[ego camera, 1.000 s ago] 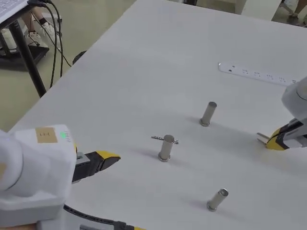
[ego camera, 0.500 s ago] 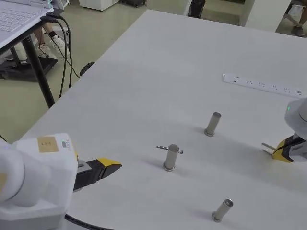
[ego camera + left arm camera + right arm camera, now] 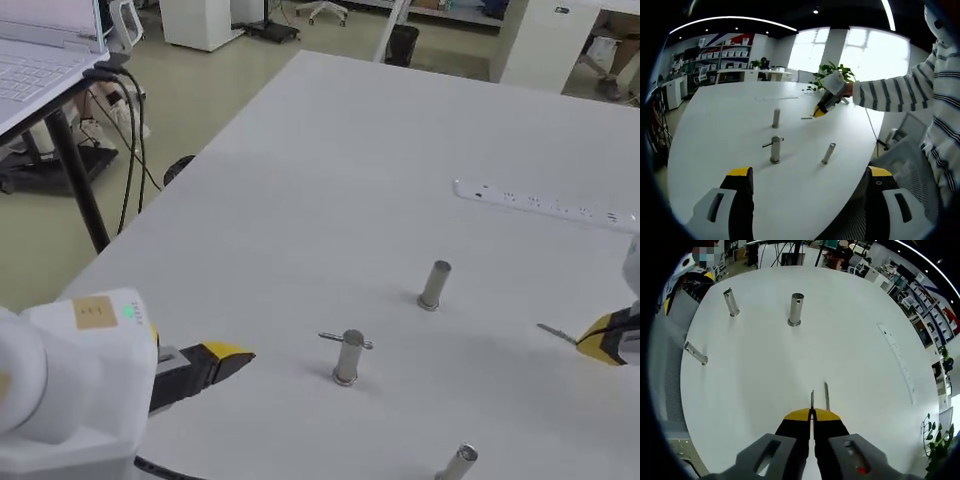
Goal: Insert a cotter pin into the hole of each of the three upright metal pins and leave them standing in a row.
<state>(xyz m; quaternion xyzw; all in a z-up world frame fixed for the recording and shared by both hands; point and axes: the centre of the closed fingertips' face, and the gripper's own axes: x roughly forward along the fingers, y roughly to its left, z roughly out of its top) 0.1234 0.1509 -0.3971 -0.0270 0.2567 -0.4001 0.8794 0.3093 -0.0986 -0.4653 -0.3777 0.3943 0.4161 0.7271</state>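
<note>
Right tongs gripped what looked like a cotter pin; left tongs gaped, an upright metal pin ahead.

An open-plan office: a broad white table, a laptop, wall shelving and bright windows.

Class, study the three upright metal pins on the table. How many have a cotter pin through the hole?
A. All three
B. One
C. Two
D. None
B: the middle metal pin carries a cotter pin through its top, while the far metal pin and the near metal pin stand bare.
</note>
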